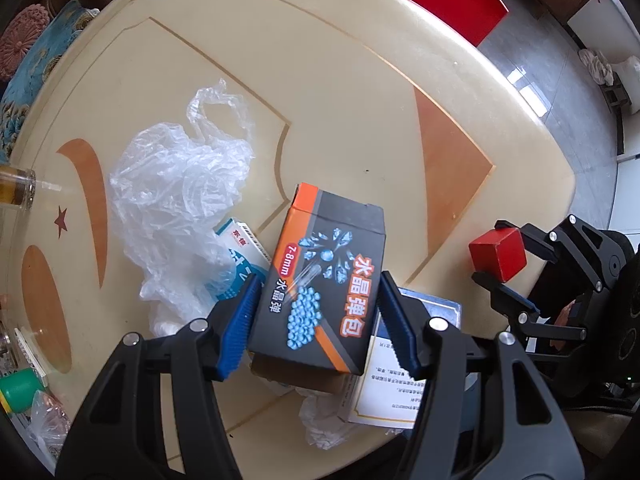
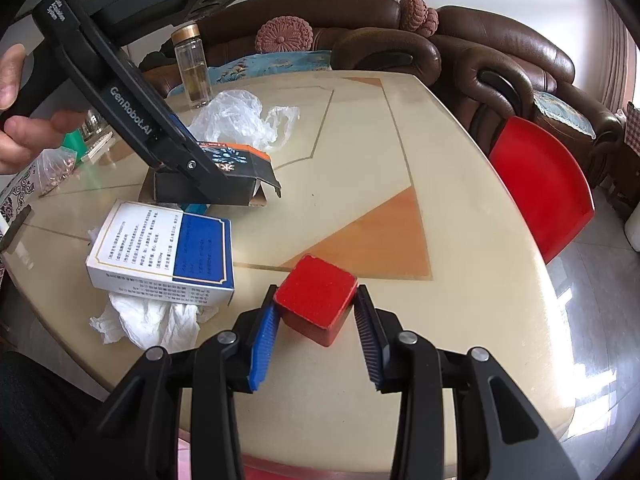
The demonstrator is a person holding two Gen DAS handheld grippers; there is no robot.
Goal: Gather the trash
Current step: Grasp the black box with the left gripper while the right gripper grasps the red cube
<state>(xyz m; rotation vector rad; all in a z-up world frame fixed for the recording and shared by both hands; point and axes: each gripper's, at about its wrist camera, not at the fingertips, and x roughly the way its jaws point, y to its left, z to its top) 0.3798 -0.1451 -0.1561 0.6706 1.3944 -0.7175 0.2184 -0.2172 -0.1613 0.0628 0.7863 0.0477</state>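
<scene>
Trash scattered on worktop (image 2: 460, 208): dark box (image 1: 320, 276) clamped between blue pads of left tool (image 1: 318, 320), raised off the surface, flap open. Red block (image 2: 316, 298) gripped by right tool (image 2: 316, 340), near worktop edge. Clear bag (image 1: 180, 200) crumpled beside dark box. Blue-and-white carton (image 2: 160, 256) resting on white tissue (image 2: 144, 320). Glass bottle (image 2: 194, 68) upright at far side.

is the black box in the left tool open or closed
Open: the black box has an end flap hanging loose, with brown inner cardboard showing, held in the left tool.
</scene>
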